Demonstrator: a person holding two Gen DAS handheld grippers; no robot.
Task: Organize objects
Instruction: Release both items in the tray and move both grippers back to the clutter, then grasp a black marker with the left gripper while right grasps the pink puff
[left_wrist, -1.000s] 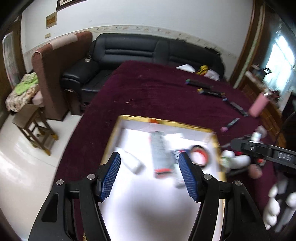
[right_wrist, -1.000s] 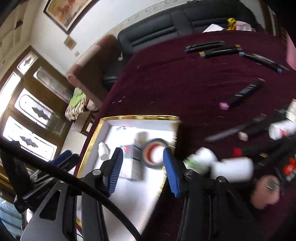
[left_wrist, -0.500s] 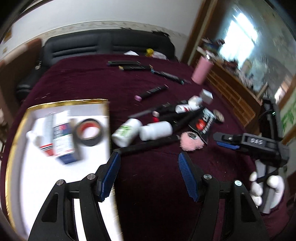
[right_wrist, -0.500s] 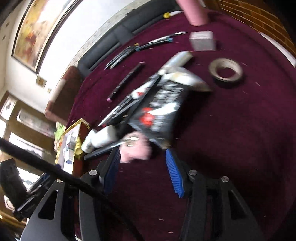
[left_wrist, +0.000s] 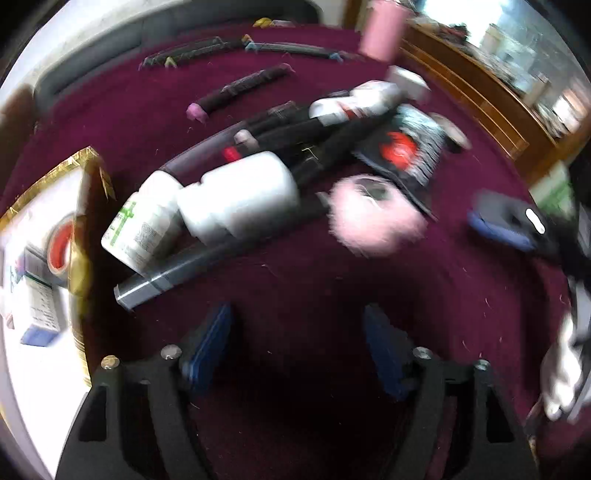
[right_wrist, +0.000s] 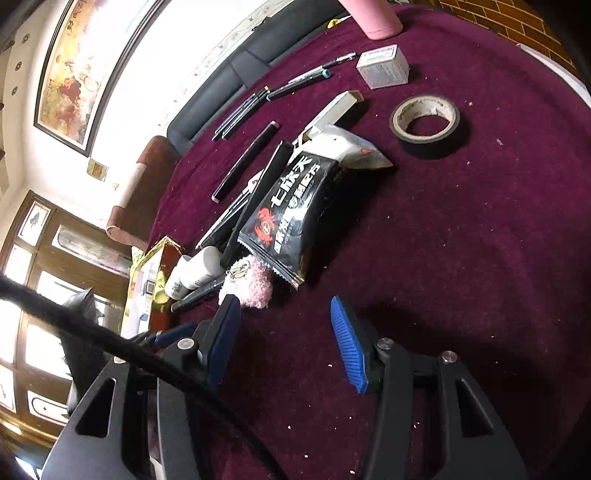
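Note:
A pile lies on the maroon cloth: two white bottles (left_wrist: 236, 195), a pink pompom (left_wrist: 373, 218), a black snack packet (left_wrist: 402, 147) and dark pens (left_wrist: 207, 266). My left gripper (left_wrist: 297, 332) points steeply down just short of the pile. Its jaws are opening and hold nothing. The right gripper (right_wrist: 284, 310) is open and empty, with its left finger beside the pompom (right_wrist: 255, 284) and the packet (right_wrist: 291, 206) just beyond. The gold-rimmed tray (left_wrist: 83, 236) at the left holds a tape roll (left_wrist: 59, 243) and a box (left_wrist: 37, 306).
A loose tape roll (right_wrist: 424, 122), a small grey box (right_wrist: 384, 66) and a pink bottle (right_wrist: 373, 18) sit further back. Several pens (right_wrist: 240, 110) lie in a row near the sofa side. Bare cloth spreads to the right of the pile.
Both views swung from the tray to the pile on the cloth. My left gripper sank closer to the bottles and its jaws widened. The right gripper has held still for the last half second.

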